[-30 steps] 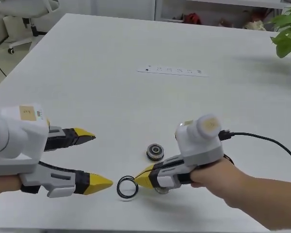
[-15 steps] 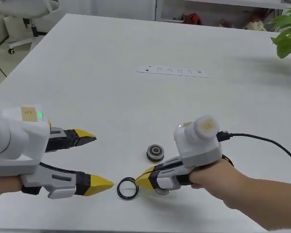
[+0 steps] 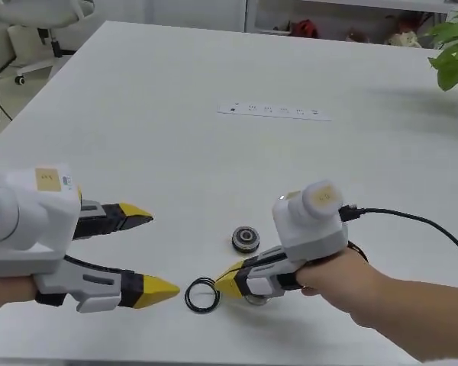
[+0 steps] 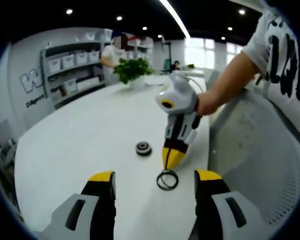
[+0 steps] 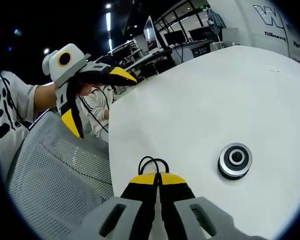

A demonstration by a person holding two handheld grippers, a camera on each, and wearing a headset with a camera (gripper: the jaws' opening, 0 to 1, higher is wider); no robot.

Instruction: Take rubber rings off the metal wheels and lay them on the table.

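Two thin black rubber rings (image 3: 201,295) lie overlapped on the white table (image 3: 214,160). My right gripper (image 3: 220,284) is low over the table, shut, with its yellow tips pinching the rings' near edge (image 5: 152,163). A small metal wheel (image 3: 245,239) stands just behind it, seen too in the right gripper view (image 5: 235,160) and the left gripper view (image 4: 143,148). A grey piece (image 3: 253,299) is partly hidden under the right gripper. My left gripper (image 3: 150,252) hovers left of the rings, open, holding nothing; the rings (image 4: 167,179) sit just ahead of its jaws.
A flush socket strip (image 3: 267,111) is set into the table farther back. A black cable (image 3: 412,219) trails right from the right gripper. A green plant (image 3: 454,53) stands at the back right, an office chair (image 3: 46,15) at the back left. The table's front edge is close.
Almost nothing: the right gripper's tips have crept slightly toward the rings, and the left gripper and the wheel keep their places.
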